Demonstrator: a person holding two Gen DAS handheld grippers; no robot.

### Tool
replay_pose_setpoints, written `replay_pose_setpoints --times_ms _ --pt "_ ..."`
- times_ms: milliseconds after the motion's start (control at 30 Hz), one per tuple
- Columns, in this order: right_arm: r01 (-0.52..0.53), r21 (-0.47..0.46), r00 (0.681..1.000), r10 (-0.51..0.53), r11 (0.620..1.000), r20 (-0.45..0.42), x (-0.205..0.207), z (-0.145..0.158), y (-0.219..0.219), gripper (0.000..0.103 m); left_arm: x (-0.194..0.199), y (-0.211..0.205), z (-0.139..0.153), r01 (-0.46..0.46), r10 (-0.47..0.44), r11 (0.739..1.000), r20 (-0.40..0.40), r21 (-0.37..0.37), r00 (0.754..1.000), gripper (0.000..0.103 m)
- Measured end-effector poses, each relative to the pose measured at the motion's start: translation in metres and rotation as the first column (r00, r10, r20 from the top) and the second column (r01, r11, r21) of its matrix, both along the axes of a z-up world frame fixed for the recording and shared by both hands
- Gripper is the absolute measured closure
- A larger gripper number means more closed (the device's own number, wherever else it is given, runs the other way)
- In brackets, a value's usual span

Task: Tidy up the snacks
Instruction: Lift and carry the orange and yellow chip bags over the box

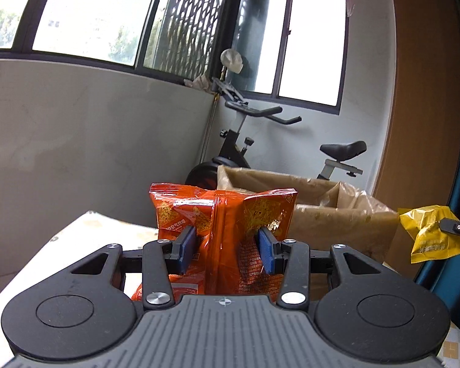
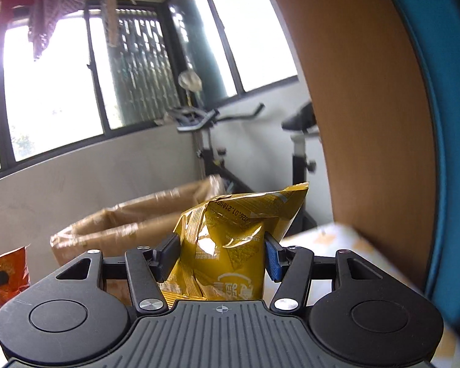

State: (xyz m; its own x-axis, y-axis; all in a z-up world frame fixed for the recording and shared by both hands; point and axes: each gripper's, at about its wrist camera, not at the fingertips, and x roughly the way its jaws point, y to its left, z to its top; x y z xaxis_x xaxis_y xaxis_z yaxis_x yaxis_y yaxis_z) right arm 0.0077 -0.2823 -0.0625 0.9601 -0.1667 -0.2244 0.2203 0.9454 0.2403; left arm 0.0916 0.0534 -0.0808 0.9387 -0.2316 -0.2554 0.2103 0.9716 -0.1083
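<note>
Left wrist view, L to R: pale patterned tabletop [image 1: 86,230] at lower left, grey wall behind, windows above. Left gripper [image 1: 227,253] is clamped on an orange snack bag [image 1: 220,230]; blue pads [image 1: 187,250] press its sides w/ the bag upright, pinched at mid-height, lifted above the table. Directly behind the bag stands an open cardboard box [image 1: 337,208] w/ plastic film over its flaps; an exercise bike [image 1: 260,135] sits beyond the box, against the wall under the window. At far right, a yellow snack bag [image 1: 429,233] hangs in the air beside the box, gripped at its right edge by the right gripper's black fingertip [image 1: 457,227]; wood-grain panel and teal surface behind. Right wrist view, L to R: the orange bag shows at the left edge, the left gripper's finger against it; the box lies left-centre, blurred, its opening facing up. Right gripper [image 2: 222,257] is closed on the yellow bag at centre, squeezed betw. both pads, bag upright w/ crimped top edge tilted to the right. Bag is held clear of the table, near the box but not inside it. Table corner at right, below the wood panel.
</note>
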Motion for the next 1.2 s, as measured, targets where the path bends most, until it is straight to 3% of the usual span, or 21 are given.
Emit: replay_pose_setpoints --times_ms 200,567,833,1033,1200 --pt "-0.014 -0.088 0.998 0.020 0.996 0.066 0.024 0.035 -0.012 0.051 0.022 -0.027 0.028 0.068 -0.069 0.997 0.054 0.021 0.996 0.057" --pt "-0.020 -0.127 0.997 0.029 0.992 0.071 0.018 0.038 -0.019 0.053 0.043 -0.048 0.017 0.129 -0.130 0.991 0.030 0.022 0.991 0.057" --pt "-0.070 -0.151 0.983 0.094 0.986 0.156 0.018 0.059 -0.019 0.053 0.057 -0.055 0.027 0.147 -0.150 0.988 0.054 0.051 0.987 0.057" --pt "-0.161 -0.125 0.965 0.182 0.979 0.187 0.063 0.060 -0.006 0.053 0.077 -0.072 0.036 0.173 -0.174 0.984 0.025 0.031 0.984 0.057" --pt "-0.194 -0.136 0.970 0.211 0.972 0.123 0.123 0.048 0.007 0.053 0.106 -0.095 0.043 0.187 -0.190 0.978 0.018 0.090 0.982 0.057"
